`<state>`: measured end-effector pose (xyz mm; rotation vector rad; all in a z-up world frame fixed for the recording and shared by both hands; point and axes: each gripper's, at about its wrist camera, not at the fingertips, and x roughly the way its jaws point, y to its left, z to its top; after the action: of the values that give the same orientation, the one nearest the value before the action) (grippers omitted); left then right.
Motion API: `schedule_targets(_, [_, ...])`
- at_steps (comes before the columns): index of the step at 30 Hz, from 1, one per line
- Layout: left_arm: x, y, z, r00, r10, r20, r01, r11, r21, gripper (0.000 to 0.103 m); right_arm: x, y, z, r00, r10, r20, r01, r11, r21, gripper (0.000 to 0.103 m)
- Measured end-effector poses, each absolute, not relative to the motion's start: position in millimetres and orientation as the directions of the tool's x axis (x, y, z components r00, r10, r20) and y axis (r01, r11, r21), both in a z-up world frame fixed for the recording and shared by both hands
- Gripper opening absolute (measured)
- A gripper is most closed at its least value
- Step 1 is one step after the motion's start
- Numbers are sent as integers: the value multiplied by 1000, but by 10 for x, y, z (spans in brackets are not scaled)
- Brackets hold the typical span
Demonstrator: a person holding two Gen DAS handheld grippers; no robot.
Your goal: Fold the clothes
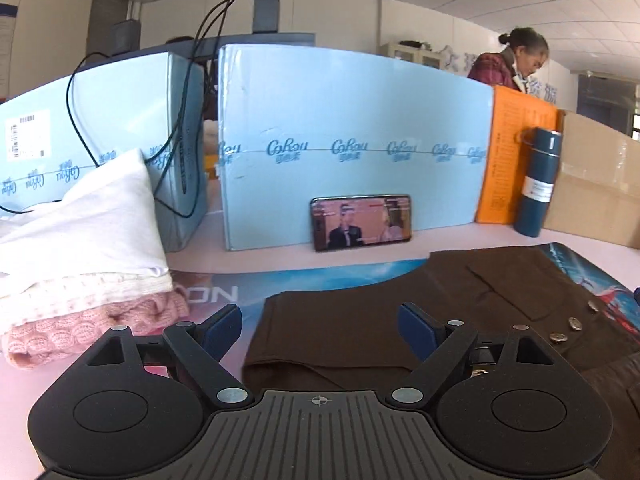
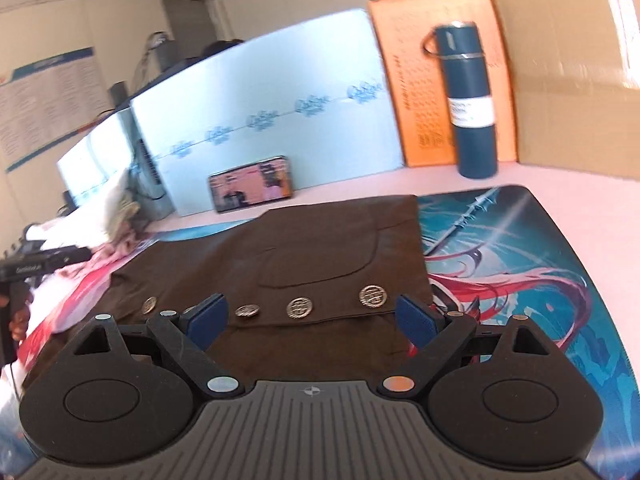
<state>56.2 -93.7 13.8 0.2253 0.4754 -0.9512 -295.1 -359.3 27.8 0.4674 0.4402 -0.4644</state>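
Observation:
A dark brown garment (image 1: 360, 328) with a pocket and metal buttons (image 1: 558, 337) lies partly folded on a printed mat (image 1: 304, 280). It also shows in the right wrist view (image 2: 320, 248), with a row of buttons (image 2: 298, 307) near its front edge. My left gripper (image 1: 320, 330) is open and empty above the garment's left part. My right gripper (image 2: 310, 318) is open and empty, just over the button edge. A stack of folded clothes (image 1: 80, 264), white over pink knit, sits at the left.
Light blue boxes (image 1: 352, 140) stand at the back with a phone (image 1: 362, 222) leaning on one. An orange box (image 1: 516, 152), a teal flask (image 1: 538, 184) and a cardboard box (image 1: 600, 184) stand at the back right. Cables (image 1: 188, 128) hang at the left. A person (image 1: 516, 60) stands behind.

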Motion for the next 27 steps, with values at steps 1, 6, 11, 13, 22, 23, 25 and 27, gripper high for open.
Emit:
schedule_targets(1, [691, -998, 94, 493, -706, -509, 813, 581, -18, 85, -2845, -3719, 231, 769, -355, -531, 573, 751, 328, 90])
schedule_targets(6, [885, -1301, -199, 434, -641, -633, 841, 540, 31, 35, -2488, -3993, 36, 688, -395, -609, 667, 676, 314, 86])
schedule_targets(11, [773, -1403, -343, 453, -642, -618, 860, 497, 113, 0, -2277, -3826, -70, 608, -506, -611, 683, 726, 79, 45])
schedule_targets(13, [780, -1468, -339, 471, -636, -611, 856, 497, 143, 0, -2215, -3820, -80, 595, -522, -611, 680, 733, 35, 41])
schedule_targets(22, [941, -1622, -309, 547, -600, -584, 818, 532, 219, 8, -2024, -3977, -43, 592, -489, -641, 641, 768, 7, 41])
schedule_targets(23, [925, -1584, -263, 552, -606, -573, 815, 538, 216, 8, -2049, -3989, -22, 595, -463, -658, 633, 774, 28, 44])
schedule_targets(25, [886, -1501, -163, 563, -620, -547, 809, 549, 209, 15, -2152, -4007, 13, 612, -396, -685, 614, 783, 96, 50])
schedule_targets(27, [806, -1414, -54, 570, -638, -517, 806, 558, 200, 33, -2283, -3988, 45, 637, -346, -689, 595, 789, 154, 52])
